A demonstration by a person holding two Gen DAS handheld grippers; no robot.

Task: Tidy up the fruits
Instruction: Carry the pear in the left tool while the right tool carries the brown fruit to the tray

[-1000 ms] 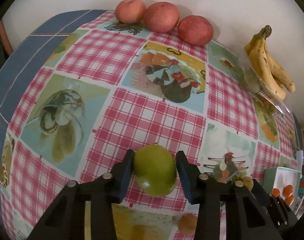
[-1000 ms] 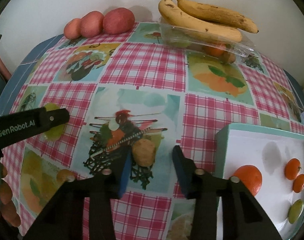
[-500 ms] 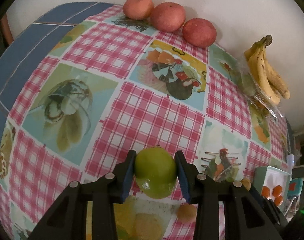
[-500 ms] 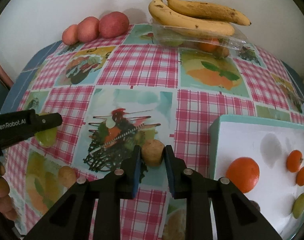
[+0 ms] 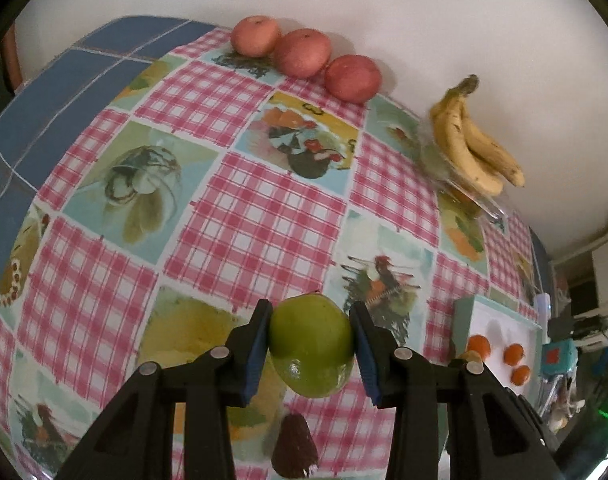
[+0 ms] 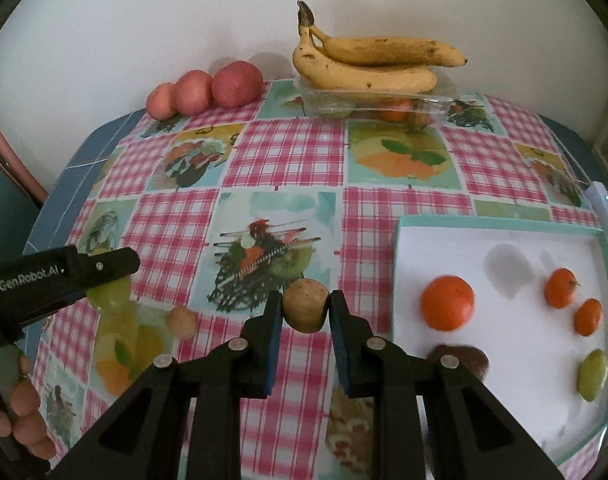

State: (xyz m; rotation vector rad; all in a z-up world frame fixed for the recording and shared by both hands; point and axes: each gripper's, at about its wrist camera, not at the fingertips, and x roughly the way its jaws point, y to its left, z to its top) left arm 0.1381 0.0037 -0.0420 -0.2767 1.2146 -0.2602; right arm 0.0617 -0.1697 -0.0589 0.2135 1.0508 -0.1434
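My left gripper (image 5: 310,344) is shut on a green apple (image 5: 311,346) and holds it above the checked tablecloth; it also shows in the right wrist view (image 6: 104,292) at the left. My right gripper (image 6: 306,312) is shut on a small brown fruit (image 6: 306,304), lifted just left of the white tray (image 6: 504,400). The tray holds an orange (image 6: 447,302), two small tangerines (image 6: 560,288), a small green fruit (image 6: 592,374) and a dark brown fruit (image 6: 460,360). Another small brown fruit (image 6: 181,321) lies on the cloth.
Three red apples (image 5: 304,54) line the wall at the back. A bunch of bananas (image 6: 368,64) rests on a clear plastic box (image 6: 368,102) holding fruit. A dark brown fruit (image 5: 294,446) lies under my left gripper. The tray also shows in the left wrist view (image 5: 500,330).
My right gripper closed on the small brown fruit and lifted it. My left gripper carried the green apple up and back toward me, tilting right.
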